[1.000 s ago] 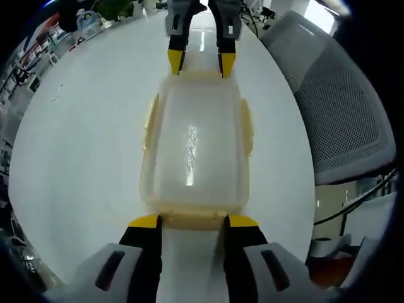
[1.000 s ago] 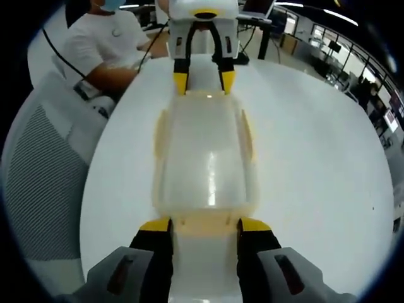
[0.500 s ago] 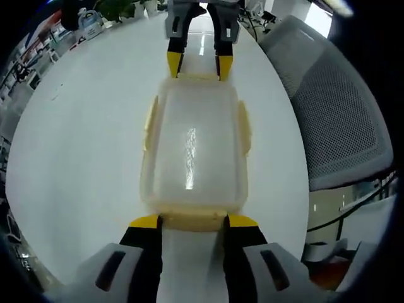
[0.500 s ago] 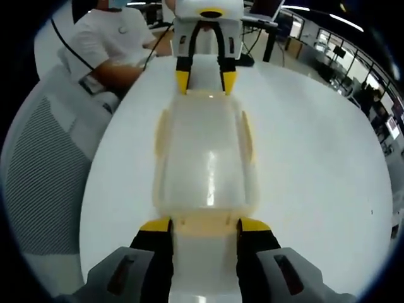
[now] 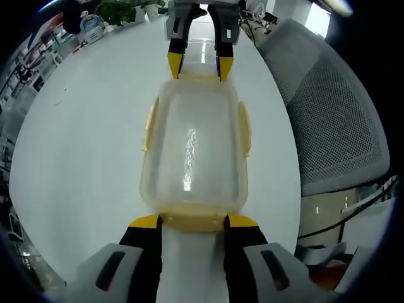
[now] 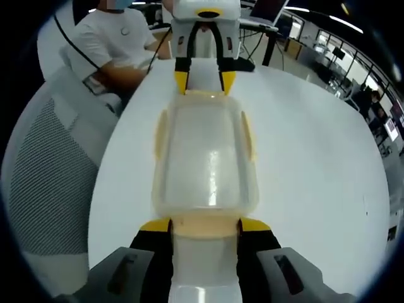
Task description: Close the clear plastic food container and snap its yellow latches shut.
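Observation:
The clear plastic container [image 5: 192, 151] with its lid on stretches lengthwise between my two grippers over the white table [image 5: 82, 145]. Pale yellow side latches [image 5: 149, 123] [image 5: 244, 126] lie flat against its long walls. My left gripper [image 5: 192, 221] is shut on the near yellow end latch [image 5: 192, 219]. At the far end of that view, my right gripper [image 5: 194, 66] holds the opposite end. In the right gripper view the container [image 6: 205, 154] runs the same way: my right gripper [image 6: 205, 225] is shut on its end latch [image 6: 205, 222], and the left gripper [image 6: 204, 81] grips the far end.
A grey mesh office chair [image 5: 334, 107] stands beside the table's edge and appears as the chair [image 6: 50, 164] in the right gripper view. A person in a white shirt [image 6: 113, 44] sits at the far side. Plants and clutter [image 5: 95, 19] line the far table edge.
The table and chair have shifted in both views while the container keeps its place between the jaws, so both grippers and the container moved together. The grips are unchanged.

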A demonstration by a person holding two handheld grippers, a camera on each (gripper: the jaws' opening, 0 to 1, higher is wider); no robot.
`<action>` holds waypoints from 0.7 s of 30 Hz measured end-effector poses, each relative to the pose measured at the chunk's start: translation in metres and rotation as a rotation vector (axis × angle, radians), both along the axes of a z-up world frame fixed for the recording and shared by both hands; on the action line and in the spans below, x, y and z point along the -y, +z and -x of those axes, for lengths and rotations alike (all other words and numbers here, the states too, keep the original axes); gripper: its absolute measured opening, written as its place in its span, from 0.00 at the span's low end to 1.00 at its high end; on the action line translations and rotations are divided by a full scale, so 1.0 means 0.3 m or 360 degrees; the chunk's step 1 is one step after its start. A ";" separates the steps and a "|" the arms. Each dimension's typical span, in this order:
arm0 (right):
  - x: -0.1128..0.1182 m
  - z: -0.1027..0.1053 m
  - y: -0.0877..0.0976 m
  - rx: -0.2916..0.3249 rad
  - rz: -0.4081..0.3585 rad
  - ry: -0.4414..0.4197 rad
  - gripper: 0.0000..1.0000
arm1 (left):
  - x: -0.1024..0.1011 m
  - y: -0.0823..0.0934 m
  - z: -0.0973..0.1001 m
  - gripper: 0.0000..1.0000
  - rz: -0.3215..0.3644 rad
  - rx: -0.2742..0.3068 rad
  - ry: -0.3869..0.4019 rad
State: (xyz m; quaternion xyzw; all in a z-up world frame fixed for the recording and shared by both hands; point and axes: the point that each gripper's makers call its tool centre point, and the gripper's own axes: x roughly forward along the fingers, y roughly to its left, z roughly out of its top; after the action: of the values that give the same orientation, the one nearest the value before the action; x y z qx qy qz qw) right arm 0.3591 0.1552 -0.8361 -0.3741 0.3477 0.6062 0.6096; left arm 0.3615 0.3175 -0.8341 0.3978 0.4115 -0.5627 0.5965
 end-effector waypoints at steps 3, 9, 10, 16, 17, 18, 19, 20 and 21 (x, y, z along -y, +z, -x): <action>0.003 -0.003 0.009 0.0007 0.0003 0.0007 0.37 | 0.003 0.013 0.002 0.36 0.0009 -0.0006 0.0015; 0.007 -0.002 0.038 0.0009 -0.0001 0.0004 0.37 | 0.009 0.042 -0.001 0.36 0.0021 0.0021 0.0003; 0.008 -0.002 0.041 0.0010 -0.0001 0.0005 0.37 | 0.010 0.045 -0.003 0.36 0.0022 0.0026 0.0003; 0.017 -0.002 0.062 0.0012 0.0006 0.0016 0.37 | 0.019 0.063 0.000 0.36 0.0035 0.0036 0.0009; 0.018 0.000 0.067 0.0012 0.0005 0.0018 0.37 | 0.020 0.068 0.003 0.36 0.0033 0.0022 0.0016; 0.018 0.003 0.070 0.0011 0.0006 0.0022 0.37 | 0.022 0.072 0.004 0.36 0.0032 0.0024 0.0010; 0.020 0.003 0.073 0.0010 0.0011 0.0019 0.37 | 0.025 0.084 -0.002 0.36 0.0033 0.0049 -0.0007; 0.022 0.002 0.077 0.0009 0.0010 0.0017 0.37 | 0.025 0.090 -0.002 0.36 0.0034 0.0046 0.0000; 0.023 0.001 0.079 0.0013 0.0009 0.0019 0.37 | 0.025 0.095 -0.003 0.36 0.0035 0.0045 0.0000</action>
State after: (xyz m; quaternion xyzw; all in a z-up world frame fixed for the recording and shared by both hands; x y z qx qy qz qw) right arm 0.3589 0.1483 -0.8123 -0.3804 0.3448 0.6075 0.6062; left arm 0.3625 0.3099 -0.8057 0.3992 0.3967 -0.5615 0.6067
